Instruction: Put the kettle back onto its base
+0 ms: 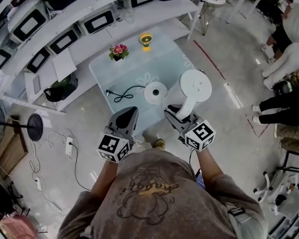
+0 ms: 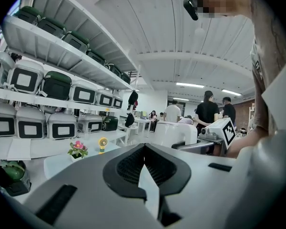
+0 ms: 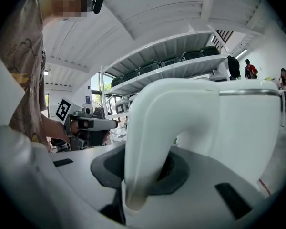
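The white kettle (image 1: 193, 87) hangs in the air over the right edge of the pale blue table (image 1: 109, 71), just right of its round white base (image 1: 155, 92), which lies on the table with a black cord (image 1: 122, 93). My right gripper (image 1: 177, 114) is shut on the kettle's curved handle (image 3: 145, 142), with the kettle's body (image 3: 243, 128) beyond it. My left gripper (image 1: 131, 112) hovers near the table's front edge, left of the base, its jaws closed together (image 2: 144, 148) with nothing in them. In the left gripper view the kettle (image 2: 174, 133) shows to the right.
A small flower pot (image 1: 118, 51) and a little yellow fan (image 1: 146, 40) stand at the table's far side. Shelves of boxy appliances (image 1: 65, 41) run along the left. A floor fan (image 1: 35, 127) and cables lie at the left. People (image 1: 289, 49) sit at the right.
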Demonstrator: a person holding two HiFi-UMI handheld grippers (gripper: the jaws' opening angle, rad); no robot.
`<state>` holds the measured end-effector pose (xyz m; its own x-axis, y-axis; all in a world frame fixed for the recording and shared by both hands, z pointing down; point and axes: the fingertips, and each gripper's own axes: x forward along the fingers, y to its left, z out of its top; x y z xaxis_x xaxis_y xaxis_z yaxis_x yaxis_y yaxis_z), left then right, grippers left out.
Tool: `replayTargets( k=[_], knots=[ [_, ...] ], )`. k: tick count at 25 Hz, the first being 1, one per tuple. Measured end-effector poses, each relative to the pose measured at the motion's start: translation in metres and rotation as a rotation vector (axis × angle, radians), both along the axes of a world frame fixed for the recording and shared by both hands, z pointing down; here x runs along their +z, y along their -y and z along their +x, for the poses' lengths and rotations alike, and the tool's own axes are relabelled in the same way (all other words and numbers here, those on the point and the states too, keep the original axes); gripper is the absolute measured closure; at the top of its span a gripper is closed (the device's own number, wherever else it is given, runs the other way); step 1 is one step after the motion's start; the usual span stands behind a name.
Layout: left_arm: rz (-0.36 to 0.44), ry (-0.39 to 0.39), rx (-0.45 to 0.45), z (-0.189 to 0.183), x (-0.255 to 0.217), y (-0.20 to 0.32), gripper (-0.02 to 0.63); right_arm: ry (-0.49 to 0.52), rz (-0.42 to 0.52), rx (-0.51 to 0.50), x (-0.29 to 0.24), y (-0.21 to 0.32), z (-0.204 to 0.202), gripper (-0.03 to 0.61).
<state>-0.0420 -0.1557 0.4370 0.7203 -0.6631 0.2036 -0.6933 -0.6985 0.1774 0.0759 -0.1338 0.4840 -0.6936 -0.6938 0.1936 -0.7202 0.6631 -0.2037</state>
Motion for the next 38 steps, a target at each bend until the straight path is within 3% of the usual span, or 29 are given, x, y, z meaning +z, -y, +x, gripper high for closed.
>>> replayTargets(
  k=[20, 38],
  knots=[
    [-0.042, 0.021, -0.086, -0.035, 0.015, 0.040, 0.591, -0.097, -0.009, -0.196, 0.057, 0.081, -0.062, 0.485],
    [-0.066, 0.060, -0.108, -0.053, 0.024, 0.058, 0.591, -0.143, -0.027, -0.252, 0.110, 0.102, -0.096, 0.485]
  ],
)
